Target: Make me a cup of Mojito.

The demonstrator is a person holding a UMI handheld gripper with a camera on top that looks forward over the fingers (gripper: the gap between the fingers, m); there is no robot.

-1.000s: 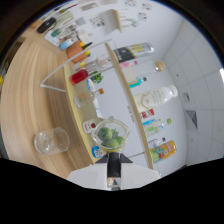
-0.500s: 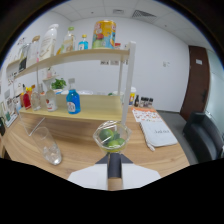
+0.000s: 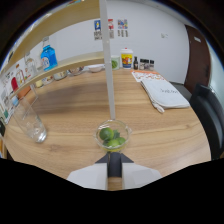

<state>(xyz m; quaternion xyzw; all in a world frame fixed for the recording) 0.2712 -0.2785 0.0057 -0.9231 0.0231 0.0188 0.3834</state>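
A small clear glass bowl [image 3: 114,136] holding green lime pieces [image 3: 111,137] sits just ahead of the gripper [image 3: 114,167], on the light wooden surface [image 3: 165,135]. The pale fingers [image 3: 90,175] show only as a broad wedge narrowing to a dark slot right behind the bowl; whether they pinch its near rim or merely stand close to it cannot be told from this view. Off to one side of the bowl, well apart from it, stands an empty tall clear drinking glass [image 3: 30,122], upright. A white vertical post [image 3: 108,60] rises from the surface just beyond the bowl. Farther back, a low wooden shelf [image 3: 70,62] carries a blue-liquid bottle [image 3: 48,56] and several other small bottles too blurred to name. Near the far end of the surface stand a yellow-and-white tub [image 3: 127,58] and a few small dark jars [image 3: 144,63]. A white cloth bag with printing [image 3: 164,93] lies flat on the surface beyond the bowl, near a dark chair [image 3: 209,115].
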